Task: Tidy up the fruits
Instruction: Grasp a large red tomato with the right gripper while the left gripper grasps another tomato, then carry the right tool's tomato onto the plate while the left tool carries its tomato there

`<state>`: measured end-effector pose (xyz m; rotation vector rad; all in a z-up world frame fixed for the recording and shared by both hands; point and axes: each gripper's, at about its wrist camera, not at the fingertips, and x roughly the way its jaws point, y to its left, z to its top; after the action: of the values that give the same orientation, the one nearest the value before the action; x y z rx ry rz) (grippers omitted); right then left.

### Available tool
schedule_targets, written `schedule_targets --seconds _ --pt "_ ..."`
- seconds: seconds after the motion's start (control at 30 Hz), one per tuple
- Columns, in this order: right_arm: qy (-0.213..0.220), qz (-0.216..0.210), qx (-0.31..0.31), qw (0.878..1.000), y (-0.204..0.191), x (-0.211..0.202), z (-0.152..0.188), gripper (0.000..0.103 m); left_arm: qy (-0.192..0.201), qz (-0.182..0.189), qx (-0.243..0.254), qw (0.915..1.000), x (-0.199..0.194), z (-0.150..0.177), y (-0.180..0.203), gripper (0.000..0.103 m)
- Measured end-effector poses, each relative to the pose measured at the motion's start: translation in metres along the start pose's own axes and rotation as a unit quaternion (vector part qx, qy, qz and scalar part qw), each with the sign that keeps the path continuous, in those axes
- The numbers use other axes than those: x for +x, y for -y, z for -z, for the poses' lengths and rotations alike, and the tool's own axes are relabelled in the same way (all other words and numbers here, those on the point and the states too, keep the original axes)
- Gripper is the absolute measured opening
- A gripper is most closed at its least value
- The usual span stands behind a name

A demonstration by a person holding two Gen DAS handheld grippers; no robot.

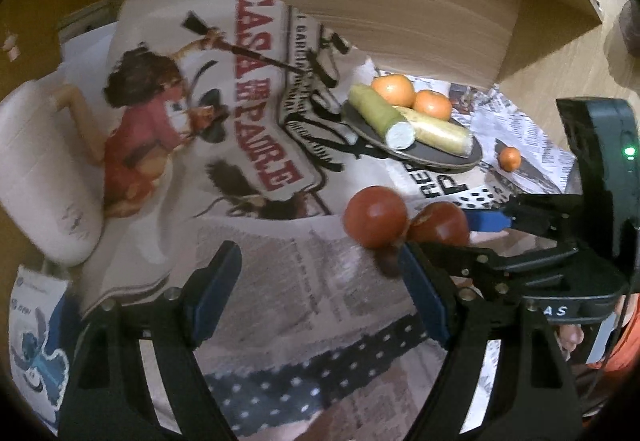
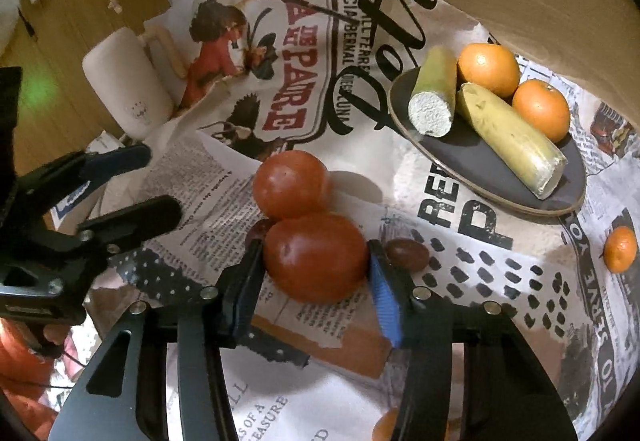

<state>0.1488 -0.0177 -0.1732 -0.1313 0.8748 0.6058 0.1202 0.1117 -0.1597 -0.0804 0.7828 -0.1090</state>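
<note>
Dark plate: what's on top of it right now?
On the plate: two oranges and two cut stalks. Anything under or behind them is hidden.

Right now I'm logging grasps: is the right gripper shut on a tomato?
Shut on the near tomato: the right gripper has both fingers pressed against its sides.

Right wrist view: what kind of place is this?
Probably a home, a table or desk set against a wooden wall. Clues: a printed newspaper-style tablecloth, a dark plate of oranges and cut stalks, and a white jug at the edge. Nothing in view looks like a lab or factory.
</note>
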Motion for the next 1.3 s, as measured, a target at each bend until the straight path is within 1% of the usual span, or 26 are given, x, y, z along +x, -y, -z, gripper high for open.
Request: schedule_targets --seconds 0.13,0.27,0.37,0.43,0.67,0.7,0.73,0.87,0.97,1.13,1.3 --pt "0.029 0.011 0.002 1.0 0.004 -0.019 0.002 0.047 -0.011 0.004 0.014 0.9998 0.013 -0.005 0.013 0.081" --pt "0.056 0.025 0.013 0.998 0.019 -0.043 0.006 0.047 -0.02 0.003 0.03 0.9993 0.029 -0.013 0.028 0.08" --pt "0.069 0.033 0.027 0.997 0.034 -0.056 0.008 0.047 -0.02 -0.006 0.04 0.999 0.037 -0.017 0.035 0.075" --pt "0.078 0.041 0.038 0.995 0.045 -0.064 0.011 0.047 -0.031 -0.008 0.042 0.9986 0.046 -0.02 0.037 0.068" --pt "0.087 0.056 0.061 0.993 0.076 -0.077 0.019 0.047 -0.065 -0.007 0.036 0.9972 0.071 -0.022 0.041 0.054" --pt "0.088 0.055 0.063 0.993 0.079 -0.077 0.019 0.047 -0.071 -0.002 0.034 0.9969 0.074 -0.022 0.041 0.049" --pt "0.088 0.054 0.064 0.993 0.082 -0.077 0.02 0.047 -0.072 -0.002 0.033 0.9968 0.075 -0.022 0.041 0.049" --pt "0.09 0.052 0.065 0.992 0.089 -0.077 0.02 0.047 -0.072 -0.008 0.036 0.9968 0.074 -0.022 0.044 0.049" --pt "0.091 0.051 0.066 0.992 0.094 -0.078 0.019 0.047 -0.068 -0.004 0.029 0.9973 0.069 -0.026 0.044 0.049" --pt "0.095 0.05 0.07 0.992 0.102 -0.079 0.017 0.047 -0.054 0.008 0.026 0.9982 0.06 -0.041 0.049 0.048" --pt "0.1 0.055 0.071 0.991 0.109 -0.083 0.011 0.047 -0.029 0.02 0.035 0.9988 0.05 -0.061 0.064 0.048"
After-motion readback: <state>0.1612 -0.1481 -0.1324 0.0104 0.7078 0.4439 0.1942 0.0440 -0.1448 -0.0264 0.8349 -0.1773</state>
